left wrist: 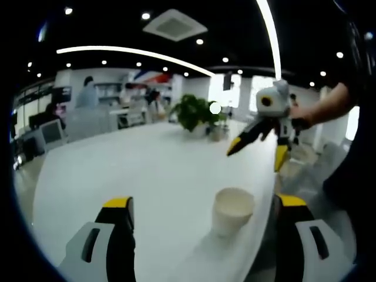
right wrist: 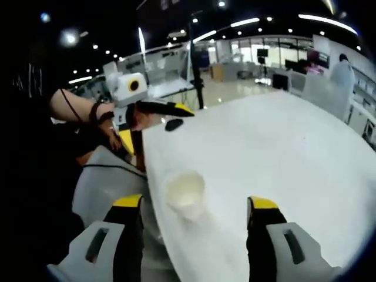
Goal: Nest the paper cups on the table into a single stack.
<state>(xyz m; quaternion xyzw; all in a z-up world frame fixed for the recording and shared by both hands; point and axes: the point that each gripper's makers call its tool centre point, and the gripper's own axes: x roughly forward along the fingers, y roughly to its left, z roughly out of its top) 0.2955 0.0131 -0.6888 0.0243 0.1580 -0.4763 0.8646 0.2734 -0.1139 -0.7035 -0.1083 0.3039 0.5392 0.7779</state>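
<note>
A potted plant stands far back on the white bench, with people and desks beyond. One white paper cup stands upright near the bench's edge, nothing blocking it, between the gaping jaws of the left claw. The right claw is likewise spread wide and empty, with the cup just ahead.

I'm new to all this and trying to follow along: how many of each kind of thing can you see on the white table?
Paper cup: 1
Potted plant: 1
Small dark object near the table's edge: 1
Total: 3
</note>
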